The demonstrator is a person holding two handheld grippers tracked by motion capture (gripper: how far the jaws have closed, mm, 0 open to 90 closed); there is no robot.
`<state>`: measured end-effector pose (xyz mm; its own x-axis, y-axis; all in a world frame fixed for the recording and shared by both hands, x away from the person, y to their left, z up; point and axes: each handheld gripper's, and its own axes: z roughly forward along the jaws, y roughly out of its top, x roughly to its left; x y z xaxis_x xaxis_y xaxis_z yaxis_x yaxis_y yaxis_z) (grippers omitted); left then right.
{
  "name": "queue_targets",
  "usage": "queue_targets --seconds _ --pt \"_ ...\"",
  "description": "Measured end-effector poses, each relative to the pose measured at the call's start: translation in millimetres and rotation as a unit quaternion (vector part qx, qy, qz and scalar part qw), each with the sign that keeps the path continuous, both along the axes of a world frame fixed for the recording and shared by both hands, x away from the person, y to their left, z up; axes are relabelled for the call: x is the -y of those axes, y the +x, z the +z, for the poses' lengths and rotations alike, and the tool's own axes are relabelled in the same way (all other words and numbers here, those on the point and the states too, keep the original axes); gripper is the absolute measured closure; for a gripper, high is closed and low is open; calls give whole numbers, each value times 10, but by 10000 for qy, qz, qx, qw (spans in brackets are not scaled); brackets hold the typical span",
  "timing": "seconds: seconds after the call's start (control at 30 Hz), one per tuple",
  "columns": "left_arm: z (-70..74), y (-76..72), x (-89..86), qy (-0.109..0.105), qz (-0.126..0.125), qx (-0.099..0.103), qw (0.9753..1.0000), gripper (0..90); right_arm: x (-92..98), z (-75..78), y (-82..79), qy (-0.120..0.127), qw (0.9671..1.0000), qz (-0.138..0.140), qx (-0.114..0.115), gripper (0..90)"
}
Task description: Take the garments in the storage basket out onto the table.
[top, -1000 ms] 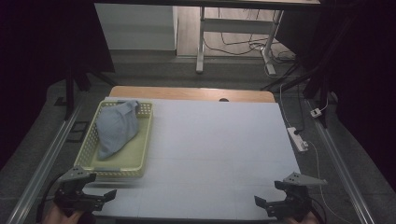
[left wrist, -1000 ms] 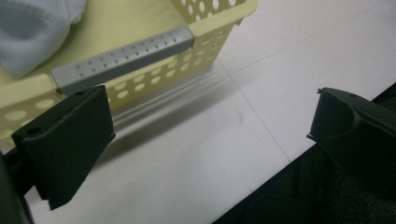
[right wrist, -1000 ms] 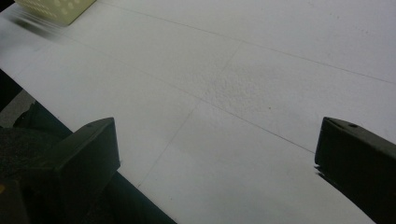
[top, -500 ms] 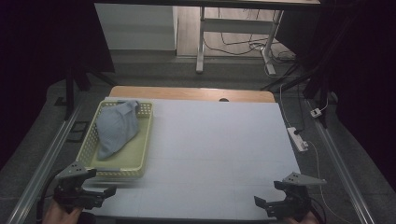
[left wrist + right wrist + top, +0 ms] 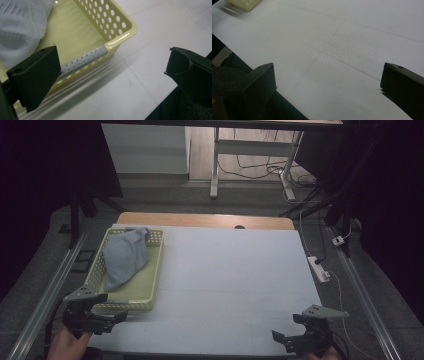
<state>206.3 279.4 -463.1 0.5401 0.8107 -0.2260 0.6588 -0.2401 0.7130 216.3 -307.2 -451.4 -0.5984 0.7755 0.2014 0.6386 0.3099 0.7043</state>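
The pale blue garment point(image 5: 125, 257) is seen heaped in the yellow perforated basket point(image 5: 152, 285) at the surface's point(image 5: 240, 285) left, just ahead of the empty, wide-open left claw point(image 5: 107, 320), while the equally open right claw point(image 5: 287, 340) is held well apart at the near right edge.

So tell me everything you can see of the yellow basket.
The yellow basket is a shallow rectangular tray of pale plastic, its walls pierced with rows of round holes under a smooth rolled rim. It sits flat on the table's left side. A crumpled light blue cloth lies inside. The left gripper hovers open beside its near corner.
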Motion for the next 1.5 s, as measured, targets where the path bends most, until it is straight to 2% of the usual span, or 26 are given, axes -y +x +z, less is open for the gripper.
queue_targets --seconds 0.43,0.57,0.83,1.23,1.5 --pt "20 206 14 -53 -30 94 9999 0 2 -4 12 16 10000 -10 -52 0" --pt "31 311 22 -86 -31 108 9999 0 4 -4 11 10 10000 -13 -52 0" --pt "48 454 34 -71 -50 28 10000 0 -1 -6 12 -1 10000 -20 -54 0" --pt "79 707 -14 -21 76 15 10000 0 -3 -7 13 -20 10000 -27 -61 0" --pt "45 907 -37 76 196 -89 9997 0 -6 -9 18 -33 10000 -14 -79 0"
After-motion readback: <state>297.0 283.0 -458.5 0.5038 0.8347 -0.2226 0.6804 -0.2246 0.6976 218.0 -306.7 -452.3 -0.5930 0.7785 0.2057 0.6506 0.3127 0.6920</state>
